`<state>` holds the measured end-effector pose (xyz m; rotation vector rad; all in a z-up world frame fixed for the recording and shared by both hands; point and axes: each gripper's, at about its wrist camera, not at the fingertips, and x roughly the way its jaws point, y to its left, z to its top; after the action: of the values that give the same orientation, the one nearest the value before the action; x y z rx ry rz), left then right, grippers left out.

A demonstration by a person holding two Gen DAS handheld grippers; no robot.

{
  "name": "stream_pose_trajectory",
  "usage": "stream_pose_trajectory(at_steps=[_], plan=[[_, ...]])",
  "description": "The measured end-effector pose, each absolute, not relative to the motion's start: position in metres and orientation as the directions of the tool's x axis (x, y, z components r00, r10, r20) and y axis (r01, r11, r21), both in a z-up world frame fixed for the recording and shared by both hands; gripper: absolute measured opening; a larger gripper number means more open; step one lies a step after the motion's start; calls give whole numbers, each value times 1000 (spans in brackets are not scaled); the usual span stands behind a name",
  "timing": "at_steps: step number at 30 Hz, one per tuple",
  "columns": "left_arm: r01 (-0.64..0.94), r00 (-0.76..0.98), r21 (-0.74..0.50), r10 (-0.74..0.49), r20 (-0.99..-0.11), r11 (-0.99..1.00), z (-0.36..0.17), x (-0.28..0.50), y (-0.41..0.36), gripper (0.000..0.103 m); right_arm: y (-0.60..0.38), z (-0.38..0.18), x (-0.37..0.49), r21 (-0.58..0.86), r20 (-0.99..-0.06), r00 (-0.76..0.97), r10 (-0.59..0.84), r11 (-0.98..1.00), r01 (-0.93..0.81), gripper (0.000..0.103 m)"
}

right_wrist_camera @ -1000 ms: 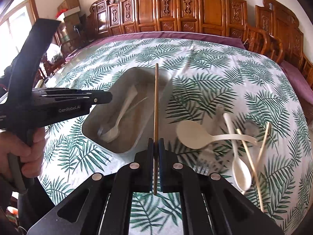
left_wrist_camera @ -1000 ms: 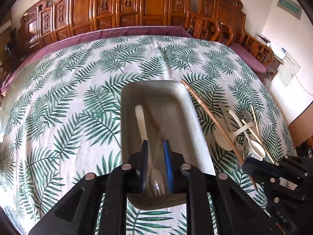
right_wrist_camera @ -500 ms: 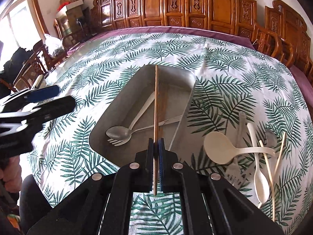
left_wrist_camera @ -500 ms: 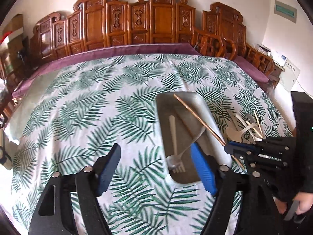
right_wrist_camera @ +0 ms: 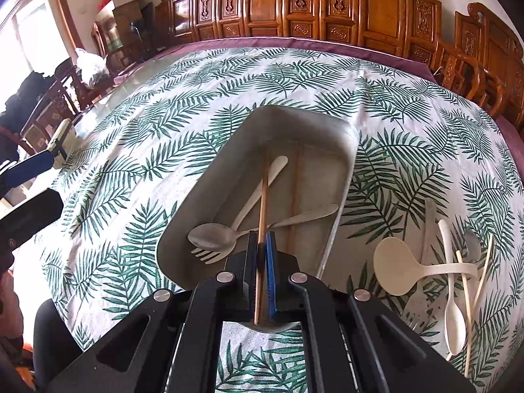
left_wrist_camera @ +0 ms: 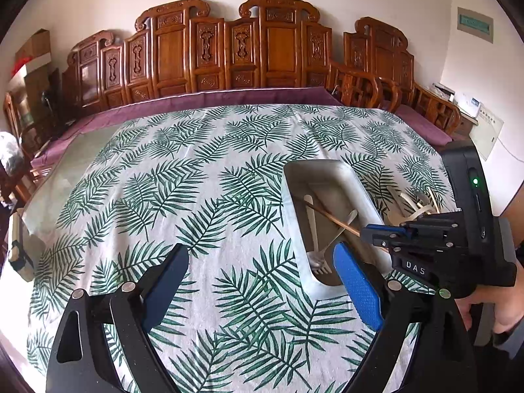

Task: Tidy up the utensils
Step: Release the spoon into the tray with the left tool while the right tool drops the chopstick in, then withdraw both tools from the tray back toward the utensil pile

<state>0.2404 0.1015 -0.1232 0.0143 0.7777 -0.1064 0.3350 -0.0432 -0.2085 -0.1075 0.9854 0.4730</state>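
Note:
A grey metal tray lies on the leaf-print tablecloth and holds a metal spoon, a cream fork and their handles. My right gripper is shut on a wooden chopstick, which points into the tray just above its contents. In the left wrist view the tray sits right of centre and the right gripper holds the chopstick over it. My left gripper is open and empty above the cloth, left of the tray.
To the right of the tray lies a heap of loose utensils: a cream ladle spoon, a white spoon, more chopsticks and a fork. Carved wooden chairs ring the table's far side.
My left gripper let the fork go into the tray, opened wide and drew back to the left. My right gripper brought the chopstick over the tray and lowered it.

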Motion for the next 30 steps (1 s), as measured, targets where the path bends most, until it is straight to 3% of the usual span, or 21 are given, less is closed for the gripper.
stream_pose_trajectory(at_steps=[13,27,30], plan=[[144,712,-38,-130,-690,989,-121,228,100,89,-66,-184,310,81,-801,504,322,893,-442,8],[222,689,-32,-180,-702,974,-130,217,64,95,-181,-192,263,36,-793,570,214,951,-308,8],[244,680,-33,-195,-706,969,-131,214,50,95,-211,-201,259,35,-798,574,185,964,-262,23]])
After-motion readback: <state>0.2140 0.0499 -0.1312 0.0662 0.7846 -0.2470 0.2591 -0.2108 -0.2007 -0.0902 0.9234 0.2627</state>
